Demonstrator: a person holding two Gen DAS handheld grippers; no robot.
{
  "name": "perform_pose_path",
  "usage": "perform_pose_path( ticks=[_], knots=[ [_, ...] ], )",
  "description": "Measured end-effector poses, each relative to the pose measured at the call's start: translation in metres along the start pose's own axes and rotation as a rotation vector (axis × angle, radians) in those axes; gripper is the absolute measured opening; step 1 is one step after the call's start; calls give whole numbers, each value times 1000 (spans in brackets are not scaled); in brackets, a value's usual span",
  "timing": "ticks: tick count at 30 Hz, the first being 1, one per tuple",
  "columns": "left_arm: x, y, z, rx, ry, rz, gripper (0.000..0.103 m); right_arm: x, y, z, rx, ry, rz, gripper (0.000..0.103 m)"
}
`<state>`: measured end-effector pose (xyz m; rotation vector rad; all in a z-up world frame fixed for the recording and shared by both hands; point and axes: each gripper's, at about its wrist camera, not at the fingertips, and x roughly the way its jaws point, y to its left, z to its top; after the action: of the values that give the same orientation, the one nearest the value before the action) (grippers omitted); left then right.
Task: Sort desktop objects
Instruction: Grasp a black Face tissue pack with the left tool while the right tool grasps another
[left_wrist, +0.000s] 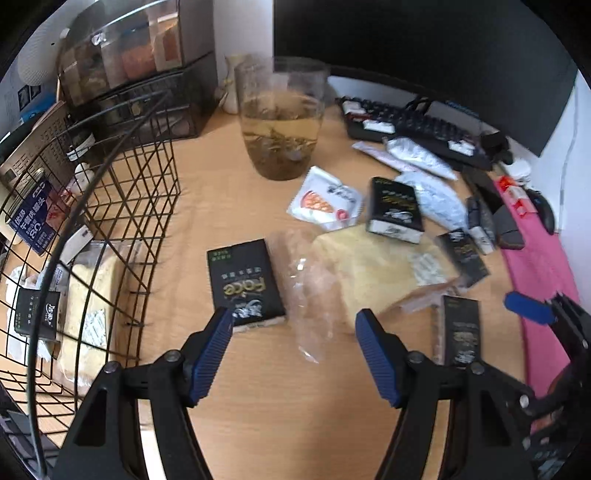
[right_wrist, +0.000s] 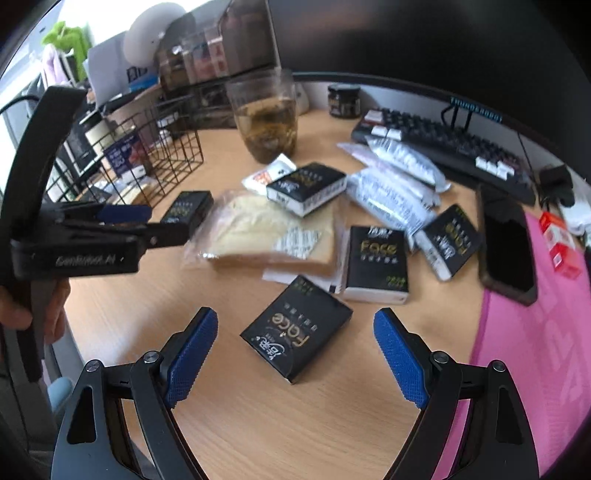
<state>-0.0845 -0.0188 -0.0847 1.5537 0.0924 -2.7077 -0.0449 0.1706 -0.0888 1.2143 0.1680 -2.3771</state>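
Several black "Face" tissue packs lie on the wooden desk. One pack (left_wrist: 245, 282) lies just beyond my open, empty left gripper (left_wrist: 294, 321), near its left finger. A bagged bread slice (left_wrist: 373, 269) lies ahead, between the fingers. My right gripper (right_wrist: 295, 325) is open and empty, with another black pack (right_wrist: 295, 328) lying between its fingertips. The left gripper (right_wrist: 122, 218) shows at the left of the right wrist view. A black wire basket (left_wrist: 122, 192) at the left holds bread, a black pack and a blue packet.
A glass of tea (left_wrist: 280, 122) stands at the back centre. A keyboard (right_wrist: 443, 144), silver pouches (right_wrist: 399, 184), a phone (right_wrist: 506, 243) and a pink mat (right_wrist: 535, 350) lie to the right. A pizza-print sachet (left_wrist: 325, 201) lies near the glass. Storage drawers (left_wrist: 147, 74) stand behind the basket.
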Motion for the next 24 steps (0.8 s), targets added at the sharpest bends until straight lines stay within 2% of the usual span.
perform_pose_path(
  ticks=[7, 14, 16, 17, 18, 19, 21, 24],
  knots=[
    [26, 13, 9, -24, 16, 35, 73, 22, 1, -2, 14, 28, -20, 87],
    [40, 21, 13, -34, 36, 11, 73, 34, 0, 1, 13, 33, -42, 86],
    [42, 23, 14, -35, 31, -2, 73, 35, -1, 0, 3, 30, -60, 79],
    [42, 24, 14, -34, 30, -5, 73, 35, -3, -1, 0, 33, -64, 70],
    [42, 25, 14, -31, 31, -7, 72, 35, -6, -1, -1, 35, -67, 68],
    [42, 26, 14, -30, 33, -12, 70, 34, -8, -3, -3, 38, -68, 66],
    [39, 25, 11, -26, 34, -7, 62, 32, -12, -6, -14, 45, -76, 52],
    [32, 19, 1, 0, 45, -19, 60, 25, -23, -12, -5, 53, -87, 49]
  ],
)
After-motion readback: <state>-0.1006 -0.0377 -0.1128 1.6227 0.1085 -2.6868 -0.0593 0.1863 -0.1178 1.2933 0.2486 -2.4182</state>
